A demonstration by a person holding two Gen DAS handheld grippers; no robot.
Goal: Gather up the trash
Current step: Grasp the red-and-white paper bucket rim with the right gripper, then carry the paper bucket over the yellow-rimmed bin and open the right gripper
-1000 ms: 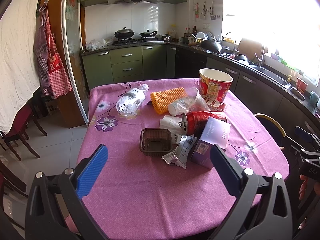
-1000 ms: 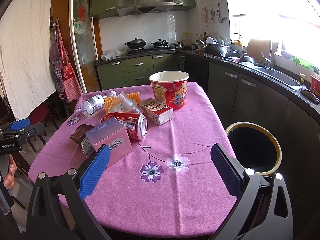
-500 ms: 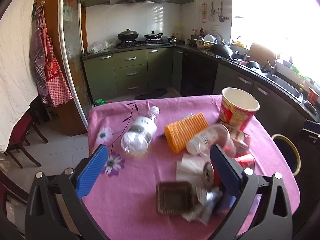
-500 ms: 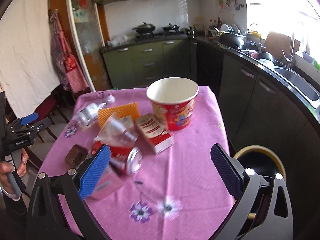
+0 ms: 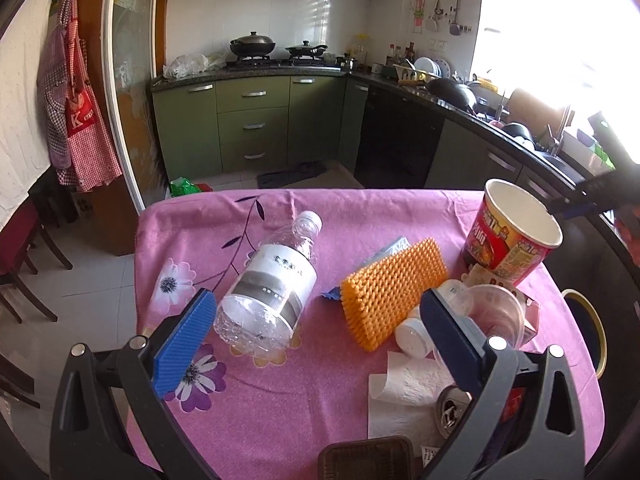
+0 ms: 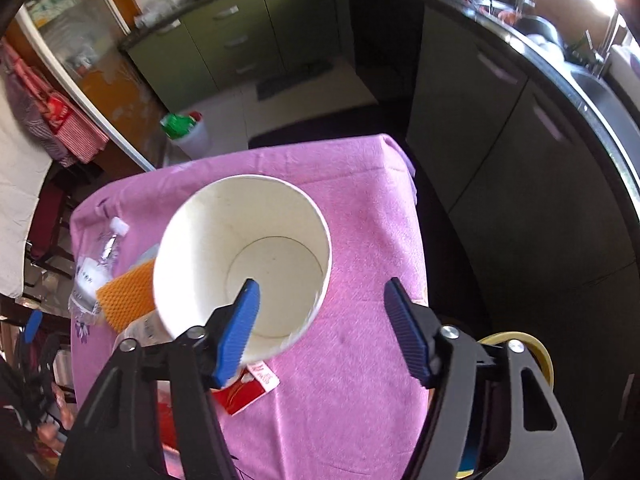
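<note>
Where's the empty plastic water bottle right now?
In the left wrist view, the water bottle lies on its side on the pink tablecloth, left of the orange sponge, cap pointing toward the kitchen cabinets.

A can (image 5: 454,410) lay mostly hidden behind the left gripper's right finger (image 5: 448,340). A dark tray (image 5: 366,458) below the fingers was cut by the frame's bottom edge. The red box (image 6: 244,390) sat partly behind the right gripper's left finger (image 6: 238,328).

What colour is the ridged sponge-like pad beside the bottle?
Orange pad, with rows of small bumps; clearest in the left wrist view.
</note>
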